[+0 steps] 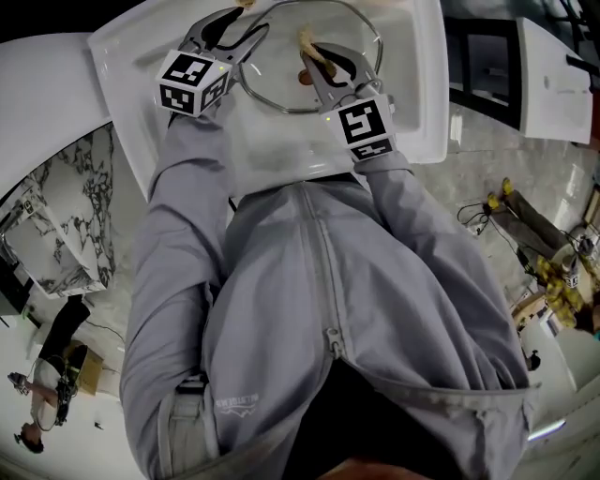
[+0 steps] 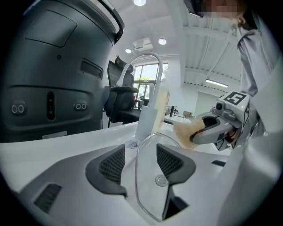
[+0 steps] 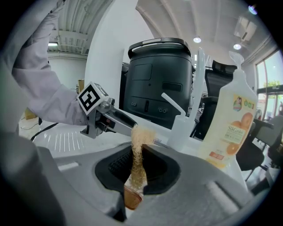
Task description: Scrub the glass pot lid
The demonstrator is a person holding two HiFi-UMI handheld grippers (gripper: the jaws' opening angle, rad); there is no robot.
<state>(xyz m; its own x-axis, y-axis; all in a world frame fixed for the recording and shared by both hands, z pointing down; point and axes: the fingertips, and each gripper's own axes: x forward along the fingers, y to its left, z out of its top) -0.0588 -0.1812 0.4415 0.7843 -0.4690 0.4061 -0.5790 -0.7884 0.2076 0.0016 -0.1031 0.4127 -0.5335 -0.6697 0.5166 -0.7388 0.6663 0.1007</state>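
Observation:
The round glass pot lid [image 1: 281,61] with a metal rim lies in the white sink [image 1: 131,56]. In the left gripper view the lid [image 2: 150,176] stands edge-on between the jaws of my left gripper [image 2: 141,165]. A strip of white shows between the left pad and the glass, so the pads do not press on it. My left gripper [image 1: 234,26] is at the lid's left rim. My right gripper [image 3: 135,176] is shut on a tan fibrous scrubber [image 3: 138,150] with a brown base. The right gripper [image 1: 321,58] and scrubber [image 1: 312,49] hang over the lid's middle.
Behind the sink stand a tall chrome faucet [image 2: 148,84], an orange dish-soap bottle [image 3: 232,128], a translucent pump bottle [image 3: 181,130] and a large black appliance [image 3: 159,79]. The person's grey jacket fills the lower head view. Marble floor and cables lie on both sides.

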